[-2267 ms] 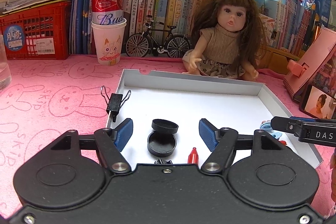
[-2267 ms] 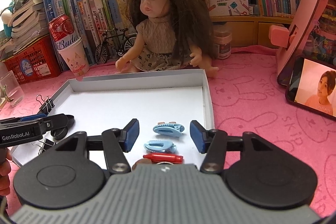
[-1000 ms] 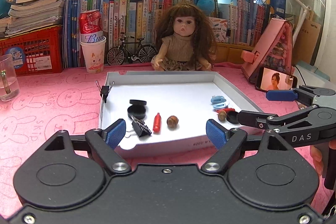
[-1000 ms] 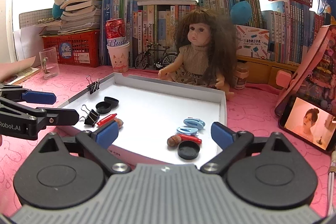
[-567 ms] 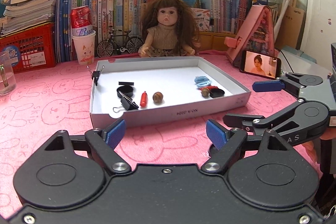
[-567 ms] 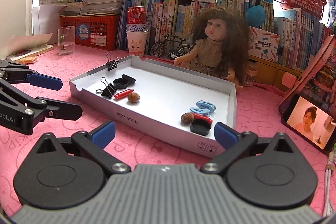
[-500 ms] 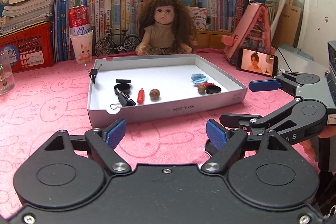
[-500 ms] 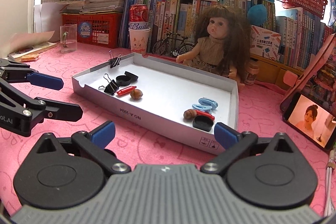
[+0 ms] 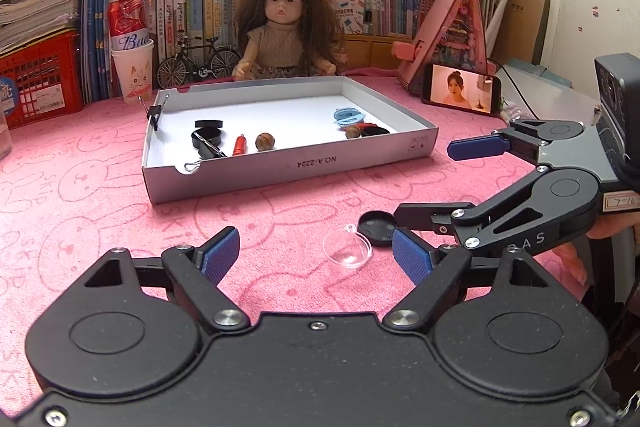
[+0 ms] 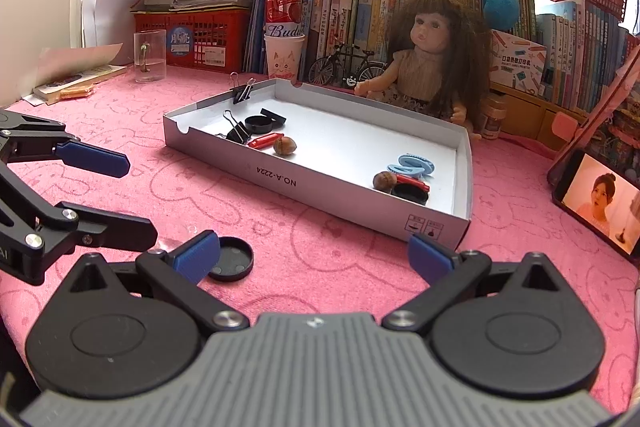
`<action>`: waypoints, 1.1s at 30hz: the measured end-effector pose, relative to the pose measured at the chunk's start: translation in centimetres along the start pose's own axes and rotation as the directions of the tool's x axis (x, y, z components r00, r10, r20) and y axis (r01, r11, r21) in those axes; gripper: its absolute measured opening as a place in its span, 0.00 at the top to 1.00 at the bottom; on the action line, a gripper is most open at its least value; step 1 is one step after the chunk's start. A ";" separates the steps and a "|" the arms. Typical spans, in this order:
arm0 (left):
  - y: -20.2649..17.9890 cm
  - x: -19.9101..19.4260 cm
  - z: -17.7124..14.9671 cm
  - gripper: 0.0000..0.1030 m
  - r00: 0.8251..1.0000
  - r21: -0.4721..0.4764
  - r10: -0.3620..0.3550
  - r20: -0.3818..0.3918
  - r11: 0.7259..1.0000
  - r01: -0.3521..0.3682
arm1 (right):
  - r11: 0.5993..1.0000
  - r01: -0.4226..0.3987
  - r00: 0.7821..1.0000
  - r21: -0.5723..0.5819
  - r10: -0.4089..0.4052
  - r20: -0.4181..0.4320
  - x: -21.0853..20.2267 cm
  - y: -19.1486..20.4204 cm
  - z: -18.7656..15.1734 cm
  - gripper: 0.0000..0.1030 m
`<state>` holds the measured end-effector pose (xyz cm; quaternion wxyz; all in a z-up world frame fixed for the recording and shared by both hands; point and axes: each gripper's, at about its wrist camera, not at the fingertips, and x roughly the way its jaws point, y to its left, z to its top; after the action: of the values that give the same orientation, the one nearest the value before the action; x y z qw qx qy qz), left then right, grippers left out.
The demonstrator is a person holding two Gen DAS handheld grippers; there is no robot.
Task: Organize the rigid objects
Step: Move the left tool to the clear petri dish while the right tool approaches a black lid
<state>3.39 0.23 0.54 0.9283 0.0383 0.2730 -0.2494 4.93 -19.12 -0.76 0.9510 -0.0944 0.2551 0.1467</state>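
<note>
A white shallow box (image 9: 280,167) (image 10: 320,183) sits on the pink cloth. At its left lie black round caps (image 9: 208,137), a binder clip (image 10: 238,131), a red piece (image 9: 240,145) and a nut (image 9: 265,141); at its right, blue hair clips (image 9: 349,115), a nut (image 10: 385,181) and a black cap (image 10: 410,191). In front of the box a black lid (image 9: 376,227) (image 10: 231,259) and a clear dome (image 9: 347,249) lie on the cloth. My left gripper (image 9: 316,255) is open and empty, short of the dome. My right gripper (image 10: 314,253) is open and empty, near the lid.
A doll (image 9: 286,27), toy bicycle (image 9: 198,61), paper cup with a can (image 9: 132,67), red crate (image 10: 192,35) and bookshelves stand behind the box. A glass mug (image 10: 150,57) is at far left. A phone (image 9: 460,93) leans on a pink stand (image 9: 448,27) at right.
Both grippers have pulled back from the box and risen; the black lid and clear dome on the cloth have come into view. Both stay open and empty.
</note>
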 end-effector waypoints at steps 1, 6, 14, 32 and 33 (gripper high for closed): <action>-0.1 0.0 -0.2 0.24 1.000 0.005 -0.009 0.001 1.000 0.009 | 1.000 -0.001 1.000 0.001 0.001 -0.002 0.0 0.0 -0.1 0.00; -0.4 0.5 -0.6 0.34 0.999 0.015 -0.046 -0.020 0.999 0.046 | 1.000 -0.004 1.000 0.001 0.004 -0.009 0.0 0.1 -0.4 0.00; -0.9 0.9 -1.0 0.55 0.998 0.030 -0.048 -0.028 0.998 0.049 | 0.999 -0.031 0.999 -0.025 0.031 -0.009 -0.1 0.5 -0.4 0.00; -0.3 1.4 -0.4 0.67 0.999 0.037 -0.047 -0.025 0.998 0.048 | 0.995 -0.082 0.996 -0.049 0.080 -0.027 0.2 1.0 -0.5 0.11; -0.3 1.6 -0.5 0.69 0.998 0.036 -0.050 -0.031 0.998 0.051 | 0.995 -0.086 0.996 -0.052 0.085 -0.029 0.2 1.0 -0.5 0.11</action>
<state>4.16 -0.65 -0.65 0.9167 0.0521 0.2831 -0.2772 4.51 -18.22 -1.37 0.9375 -0.1109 0.2675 0.1928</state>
